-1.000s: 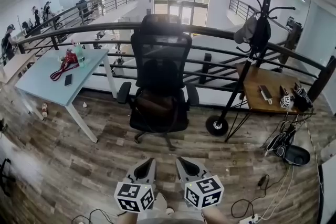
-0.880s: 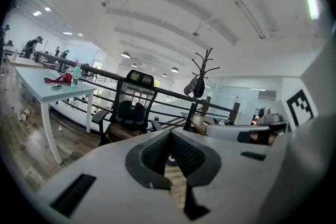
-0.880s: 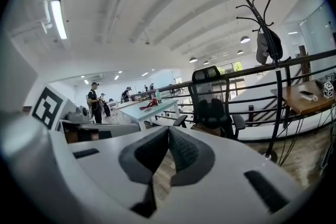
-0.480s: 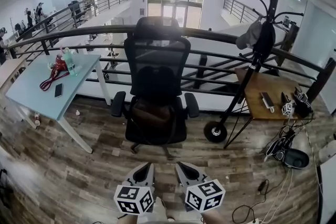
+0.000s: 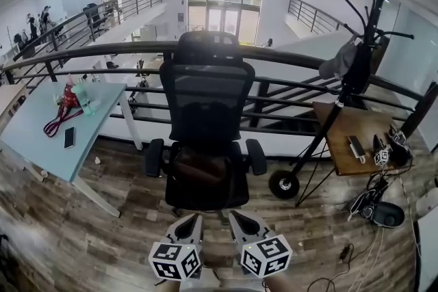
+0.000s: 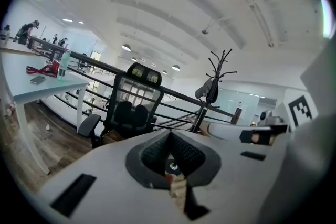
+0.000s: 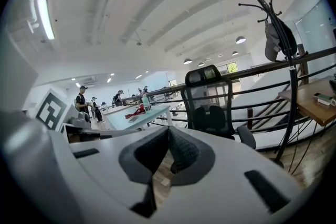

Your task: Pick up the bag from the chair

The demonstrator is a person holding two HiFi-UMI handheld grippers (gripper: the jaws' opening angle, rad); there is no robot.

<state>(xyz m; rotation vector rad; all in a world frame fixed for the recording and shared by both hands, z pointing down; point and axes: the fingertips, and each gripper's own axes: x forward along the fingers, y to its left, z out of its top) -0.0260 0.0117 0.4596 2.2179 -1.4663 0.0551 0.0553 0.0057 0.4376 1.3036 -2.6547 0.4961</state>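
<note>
Brown, soft-looking bag [image 5: 199, 165] slumps on the seat of a black mesh-back office chair [image 5: 205, 89], between the armrests. Left gripper [image 5: 190, 221] and right gripper [image 5: 238, 219] are both closed and empty, side by side, short of the chair. Best to spread the jaws before reaching and pinch the bag's top edge; it will likely sag.

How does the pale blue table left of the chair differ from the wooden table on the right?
The pale blue table has a plain light top on white legs; the wooden table has a brown top. The pale blue table carries a phone and a bottle; the wooden table carries a marker cube. Both stand beside the railing.
</note>
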